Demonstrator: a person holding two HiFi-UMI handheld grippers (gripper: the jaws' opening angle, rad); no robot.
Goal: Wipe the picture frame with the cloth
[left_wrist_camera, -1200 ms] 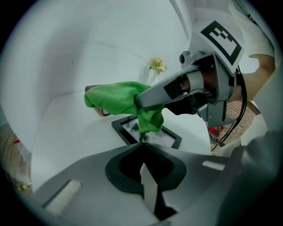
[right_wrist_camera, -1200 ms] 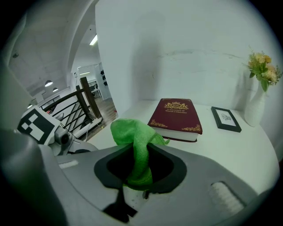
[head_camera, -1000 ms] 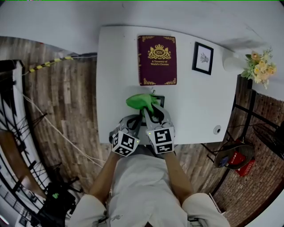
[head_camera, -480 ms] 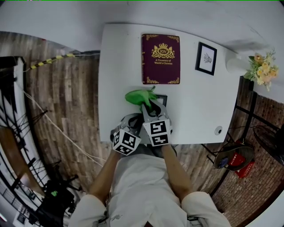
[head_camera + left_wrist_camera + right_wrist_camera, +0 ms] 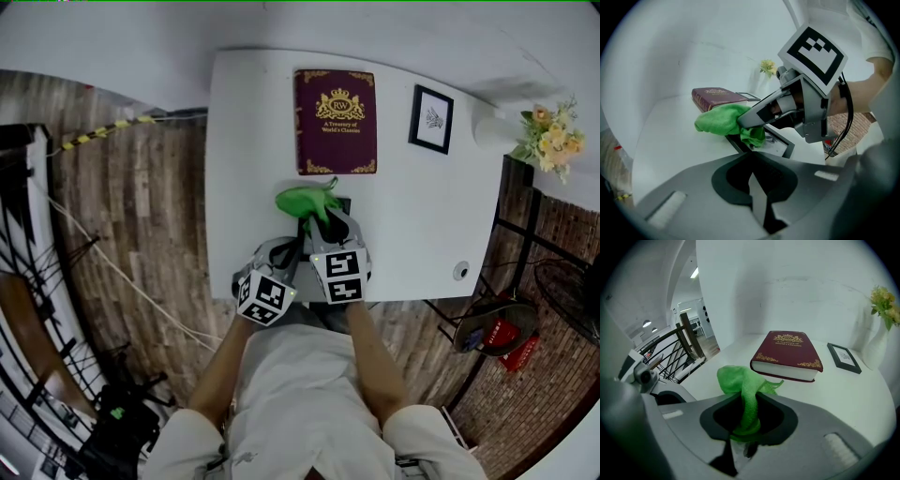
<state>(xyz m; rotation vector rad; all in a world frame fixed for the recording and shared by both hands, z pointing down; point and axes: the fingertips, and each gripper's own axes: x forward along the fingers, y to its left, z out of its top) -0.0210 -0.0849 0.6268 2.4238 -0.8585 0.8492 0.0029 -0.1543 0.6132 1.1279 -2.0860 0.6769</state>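
The right hand-held gripper [image 5: 749, 398] is pinching the green cloth [image 5: 736, 378]. A twisted strand of the cloth runs down between its jaws, and the rest bunches just past their tips at 12 o'clock. In the head view the cloth [image 5: 302, 201] rests on the picture frame [image 5: 341, 207], which lies flat near the front edge of the white table [image 5: 244, 141]. The cloth covers the frame's 10 o'clock corner. Seen from the left gripper's side, the right gripper's fingers [image 5: 754, 115] reach in from 2 o'clock. They press the cloth onto the far end of the dark-edged frame [image 5: 780, 146].

The left hand-held gripper [image 5: 751, 155] has its jaws pressed together. Their tips are right at the frame's nearest corner, and it is unclear whether they nip its edge. In the head view it sits at 7 o'clock from the cloth, just beside the right gripper.

A maroon book [image 5: 336, 122] lies at 12 o'clock beyond the cloth. A second small frame [image 5: 431, 119] lies at 1 o'clock, and a vase of flowers [image 5: 544, 131] stands at 2 o'clock.
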